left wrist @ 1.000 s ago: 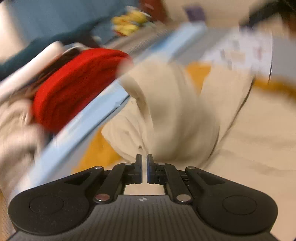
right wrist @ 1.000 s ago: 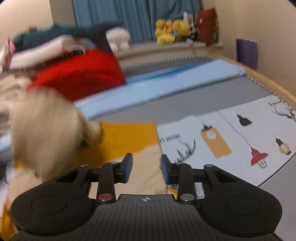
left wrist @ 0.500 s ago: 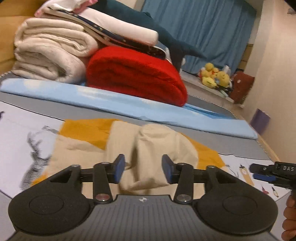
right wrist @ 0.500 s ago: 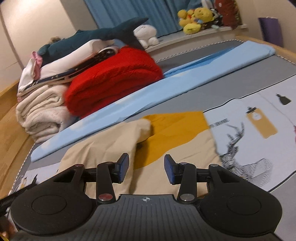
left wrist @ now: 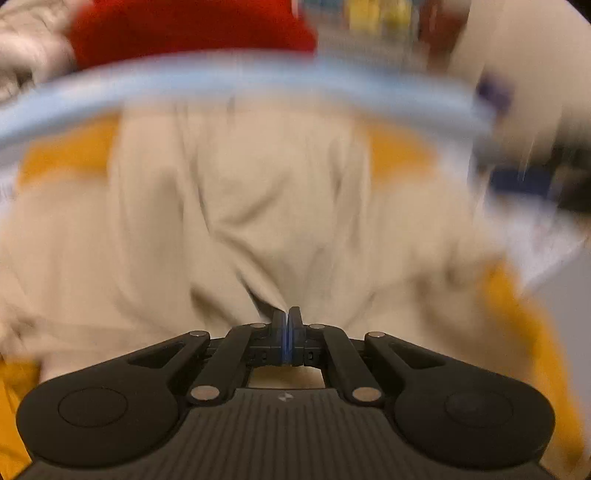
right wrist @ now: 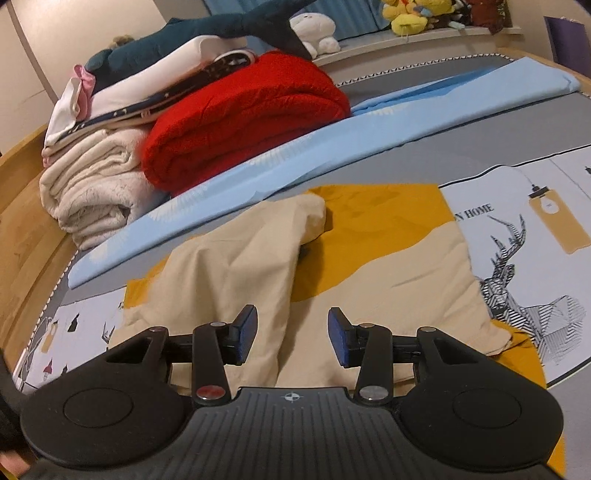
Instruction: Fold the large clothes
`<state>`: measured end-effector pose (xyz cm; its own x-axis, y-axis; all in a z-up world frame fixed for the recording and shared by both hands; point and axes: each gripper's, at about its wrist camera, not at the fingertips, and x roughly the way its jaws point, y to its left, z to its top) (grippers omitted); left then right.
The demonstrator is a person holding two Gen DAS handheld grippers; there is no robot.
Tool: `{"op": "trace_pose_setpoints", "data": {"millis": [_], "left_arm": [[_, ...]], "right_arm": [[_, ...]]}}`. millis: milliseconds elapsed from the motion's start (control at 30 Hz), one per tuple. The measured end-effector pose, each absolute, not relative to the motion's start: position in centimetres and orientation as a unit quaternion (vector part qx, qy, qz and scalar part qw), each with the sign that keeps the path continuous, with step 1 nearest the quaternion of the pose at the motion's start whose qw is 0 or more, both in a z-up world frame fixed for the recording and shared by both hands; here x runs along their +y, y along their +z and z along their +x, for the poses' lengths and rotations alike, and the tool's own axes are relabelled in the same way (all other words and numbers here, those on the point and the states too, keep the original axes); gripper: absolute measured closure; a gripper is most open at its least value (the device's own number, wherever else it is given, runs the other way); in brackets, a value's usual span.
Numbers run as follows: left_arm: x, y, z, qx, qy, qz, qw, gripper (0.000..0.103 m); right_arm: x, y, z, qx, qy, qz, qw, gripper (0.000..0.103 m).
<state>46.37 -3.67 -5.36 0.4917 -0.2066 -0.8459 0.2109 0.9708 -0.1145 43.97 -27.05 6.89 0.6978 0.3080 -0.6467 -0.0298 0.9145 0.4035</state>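
Left gripper jaws pinched on beige garment fold. Right gripper jaws wide, above garment. Red blanket behind garment.

Home bedroom: bed with printed cover, folded blankets stacked at side, soft toys on ledge, blue curtains

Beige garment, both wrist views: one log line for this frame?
left gripper: shut on beige garment, view blurred | right gripper: open above garment, holding nothing | garment: partly folded on bed
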Motion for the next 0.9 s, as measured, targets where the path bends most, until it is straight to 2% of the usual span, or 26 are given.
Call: {"op": "trace_pose_setpoints", "data": {"millis": [100,167,200,233,433,600,767,833,900], "left_arm": [[-4.1,-5.6,46.7,0.497,-0.102,-0.005,0.862,0.100],[-3.3,-4.6,47.2,0.498,-0.104,-0.046,0.859,0.082],[-2.7,-4.1,47.4,0.496,-0.108,-0.073,0.858,0.066],[-2.0,-3.5,47.5,0.488,-0.106,-0.099,0.861,0.058],[3.3,0.1,46.8,0.387,-0.028,-0.214,0.897,0.055],[6.4,-1.6,47.5,0.407,0.027,-0.291,0.866,0.045],[5.8,-4.5,47.7,0.445,0.038,-0.308,0.840,0.048],[5.7,-5.3,47.8,0.451,0.039,-0.320,0.832,0.091],[5.6,-5.5,47.7,0.451,0.029,-0.321,0.832,0.096]], "right_arm": [[-26.1,6.0,44.6,0.391,0.098,0.193,0.895,0.057],[-25.4,5.3,45.1,0.404,0.105,0.202,0.886,0.057],[-25.0,4.9,45.3,0.410,0.109,0.206,0.882,0.057],[-24.6,4.6,45.5,0.416,0.112,0.208,0.878,0.057],[-22.9,3.8,45.9,0.432,0.125,0.204,0.869,0.056],[-22.4,3.4,46.1,0.436,0.130,0.207,0.866,0.056],[-21.8,3.2,46.3,0.434,0.150,0.224,0.859,0.055],[-21.5,3.1,46.4,0.436,0.154,0.230,0.856,0.055],[-21.1,2.9,46.5,0.440,0.158,0.232,0.853,0.055]]}}
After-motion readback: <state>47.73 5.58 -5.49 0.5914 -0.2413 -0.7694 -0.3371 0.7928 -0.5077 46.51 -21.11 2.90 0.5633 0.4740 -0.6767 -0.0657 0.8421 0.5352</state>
